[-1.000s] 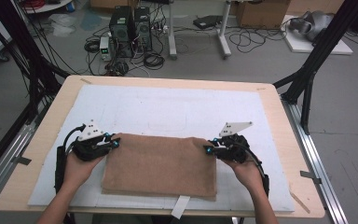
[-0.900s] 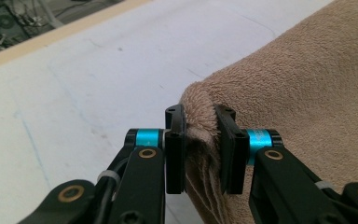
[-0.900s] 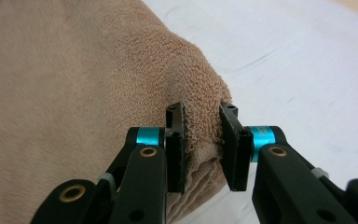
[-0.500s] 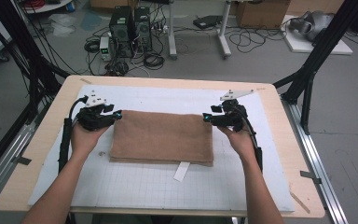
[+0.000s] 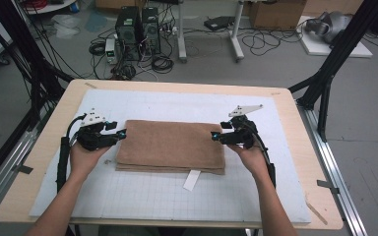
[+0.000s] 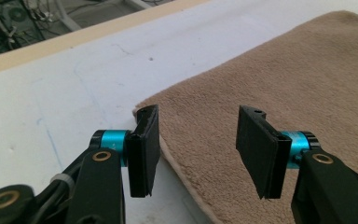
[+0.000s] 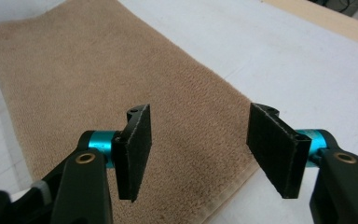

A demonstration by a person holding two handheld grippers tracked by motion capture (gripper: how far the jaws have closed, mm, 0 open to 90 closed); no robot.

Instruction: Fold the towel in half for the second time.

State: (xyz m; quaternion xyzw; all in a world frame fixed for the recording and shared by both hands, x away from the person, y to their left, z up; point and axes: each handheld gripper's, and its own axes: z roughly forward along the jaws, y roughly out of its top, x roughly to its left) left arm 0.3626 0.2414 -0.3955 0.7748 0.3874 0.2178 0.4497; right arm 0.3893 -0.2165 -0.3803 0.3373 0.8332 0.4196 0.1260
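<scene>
We find the folded brown towel (image 5: 171, 146) lying flat on the white mat (image 5: 177, 105) of the counter (image 5: 44, 147), with a white tag (image 5: 192, 180) projecting from its near edge. The left tool (image 5: 120, 133) sits at the towel's left edge and the right tool (image 5: 215, 134) at its right edge. The jaws of both have just been opening; in each gripper view they stand apart above the cloth with nothing pressed between the pads.

Risks from here, as we judge them:
- A jaw tip may snag the pile during withdrawal and drag the top layer, disturbing the fold.
- The layers at the near edge look slightly offset; a further fold could magnify that misalignment.
- A regrasp taken too shallow could catch one layer alone and peel the fold open.

We see no containers on the counter.
</scene>
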